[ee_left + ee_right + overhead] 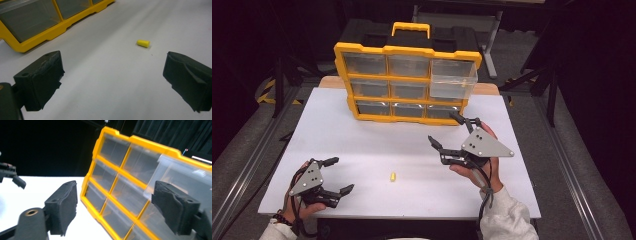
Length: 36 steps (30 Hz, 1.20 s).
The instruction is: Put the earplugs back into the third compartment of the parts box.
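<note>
Yellow plug [393,176] lies on the white bench [362,145] between both claws. Left claw [335,175] and right claw [445,130] stand spread, empty.

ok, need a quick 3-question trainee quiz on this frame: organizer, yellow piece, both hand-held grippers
1. True or false: one clear drawer of the yellow organizer sticks out from its slot.
2. Which lies nearer the small yellow piece on the white table? A) left hand-held gripper B) organizer C) the pulled-out drawer
3. What do the right hand-held gripper jaws hold?

Key:
1. True; it is the top right drawer in the high view.
2. A; the piece lies ahead of that gripper's open jaws, apart from them.
3. Nothing; the jaws stand open, facing the organizer.
</note>
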### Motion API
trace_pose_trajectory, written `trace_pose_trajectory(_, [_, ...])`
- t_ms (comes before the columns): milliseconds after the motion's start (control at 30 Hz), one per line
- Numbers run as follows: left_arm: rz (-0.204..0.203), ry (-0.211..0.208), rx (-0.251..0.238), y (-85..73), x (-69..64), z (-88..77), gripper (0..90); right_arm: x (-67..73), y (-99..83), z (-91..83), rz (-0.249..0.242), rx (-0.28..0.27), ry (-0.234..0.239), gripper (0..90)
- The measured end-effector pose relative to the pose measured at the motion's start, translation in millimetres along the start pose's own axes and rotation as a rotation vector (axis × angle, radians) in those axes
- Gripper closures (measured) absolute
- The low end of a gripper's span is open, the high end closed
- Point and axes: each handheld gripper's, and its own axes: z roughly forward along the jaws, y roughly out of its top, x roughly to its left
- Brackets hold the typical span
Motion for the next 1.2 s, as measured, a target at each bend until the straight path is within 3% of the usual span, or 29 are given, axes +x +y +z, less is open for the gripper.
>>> trace_pose_trajectory(233, [0.006, 0.002, -0.005, 0.5, 0.2, -1.8, 4.1, 9.0, -17.7, 6.5, -0.013, 0.045, 0.042, 16.6])
trace_pose_trajectory(533, [0.018, 0.003, -0.009, 1.5, -0.5, -3.7, 4.0, 19.3, -38.1, 22.6, 0.032, 0.099, 0.144, 15.2])
trace_pose_trajectory(567, [0.015, 0.0, -0.011, 1.6, -0.9, -3.7, 4.0, 23.7, -45.5, 30.5, 0.048, 0.133, 0.181, 15.2])
trace_pose_trajectory(600, [0.015, 0.0, -0.012, 1.7, -1.0, -3.7, 4.0, 23.7, -45.5, 30.5, 0.048, 0.133, 0.181, 15.2])
trace_pose_trajectory(800, [0.016, -0.002, -0.011, 1.5, -0.7, -3.6, 4.0, 41.5, -72.2, 59.7, 0.106, 0.257, 0.312, 15.2])
trace_pose_trajectory(867, [0.016, -0.002, -0.012, 1.6, -0.8, -3.7, 4.0, 44.7, -75.4, 63.4, 0.107, 0.277, 0.326, 15.2])
trace_pose_trajectory(967, [0.016, -0.005, -0.009, 1.5, -0.8, -3.2, 4.0, 56.0, -86.5, 76.4, 0.122, 0.338, 0.384, 15.3])
trace_pose_trajectory(1200, [0.017, -0.007, -0.006, 1.5, -1.0, -2.8, 4.0, 74.9, -96.1, 93.8, 0.129, 0.393, 0.459, 16.6])
